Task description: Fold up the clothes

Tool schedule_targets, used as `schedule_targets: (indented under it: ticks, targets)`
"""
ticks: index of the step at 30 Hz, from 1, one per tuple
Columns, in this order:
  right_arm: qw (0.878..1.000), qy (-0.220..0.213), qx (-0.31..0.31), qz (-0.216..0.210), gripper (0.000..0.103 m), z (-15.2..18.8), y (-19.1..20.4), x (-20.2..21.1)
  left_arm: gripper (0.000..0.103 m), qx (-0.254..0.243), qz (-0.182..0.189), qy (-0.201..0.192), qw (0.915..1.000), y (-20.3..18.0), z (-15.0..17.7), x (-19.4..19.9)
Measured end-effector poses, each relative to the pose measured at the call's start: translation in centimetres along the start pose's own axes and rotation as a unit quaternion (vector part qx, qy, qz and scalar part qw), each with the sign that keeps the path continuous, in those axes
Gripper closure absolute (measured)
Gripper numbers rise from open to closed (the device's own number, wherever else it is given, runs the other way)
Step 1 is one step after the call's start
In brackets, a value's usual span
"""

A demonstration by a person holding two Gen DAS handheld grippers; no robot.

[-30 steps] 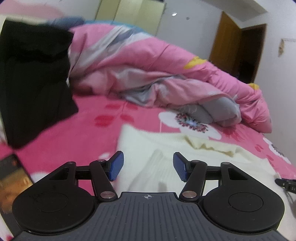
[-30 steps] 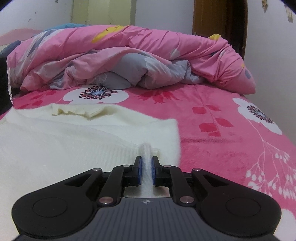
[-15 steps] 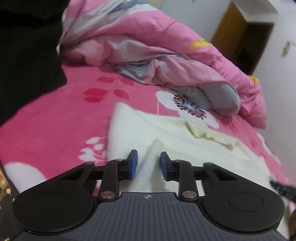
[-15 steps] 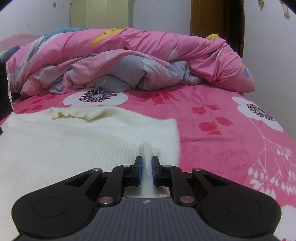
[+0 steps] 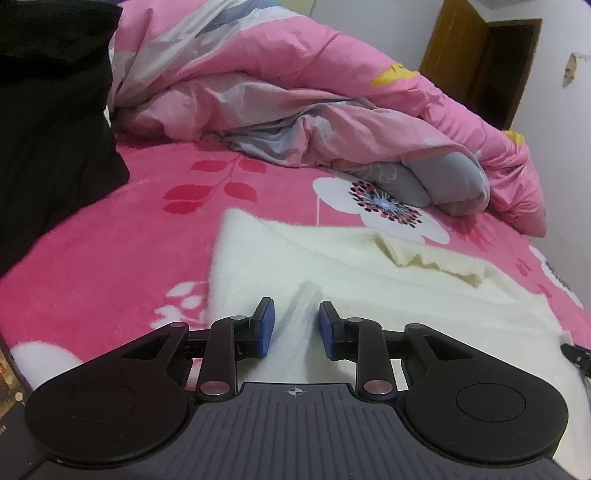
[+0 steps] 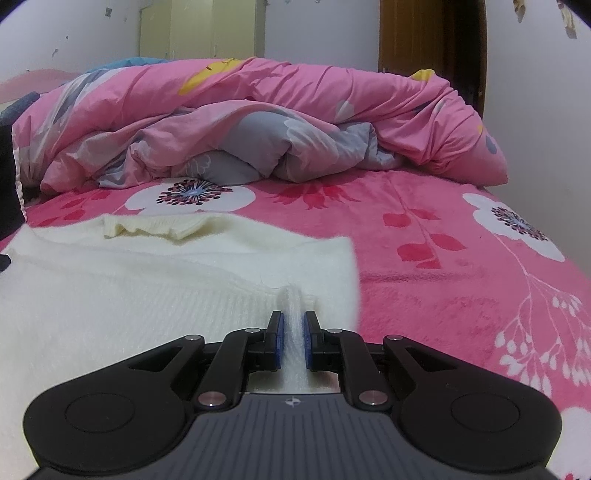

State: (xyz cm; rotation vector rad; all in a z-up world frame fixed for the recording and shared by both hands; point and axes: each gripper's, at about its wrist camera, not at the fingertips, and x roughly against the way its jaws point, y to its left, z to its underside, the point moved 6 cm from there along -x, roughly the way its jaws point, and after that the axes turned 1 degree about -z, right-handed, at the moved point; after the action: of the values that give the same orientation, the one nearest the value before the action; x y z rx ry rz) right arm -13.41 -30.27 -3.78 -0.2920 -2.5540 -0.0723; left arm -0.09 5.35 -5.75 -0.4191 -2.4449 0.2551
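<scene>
left wrist view: no readable writing. left gripper (image 5: pixel 293 325) narrowly pinches a raised fold of the cream sweater (image 5: pixel 369 266), spread on a pink floral blanket (image 5: pixel 122 240); crumpled duvet (image 5: pixel 295 110) far (wooden door (image 5: pixel 454 55) behind). right wrist view: right gripper (image 6: pixel 293 341) clamps the sweater's near-right fold.

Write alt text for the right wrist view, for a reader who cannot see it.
The right claw is shut on a raised pinch of a cream knit sweater that lies flat on a pink floral bedspread. Behind it a rumpled pink and grey quilt is heaped across the bed, with a wooden door and a pale wardrobe beyond.
</scene>
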Motion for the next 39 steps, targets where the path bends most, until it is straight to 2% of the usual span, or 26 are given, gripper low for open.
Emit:
schedule_targets:
  ticks: [39]
  targets:
    - [1.000, 0.002, -0.004, -0.005, 0.090, -0.05, -0.06, -0.09, 0.075, 0.002, 0.002, -0.004, 1.0000, -0.14, 0.15, -0.06]
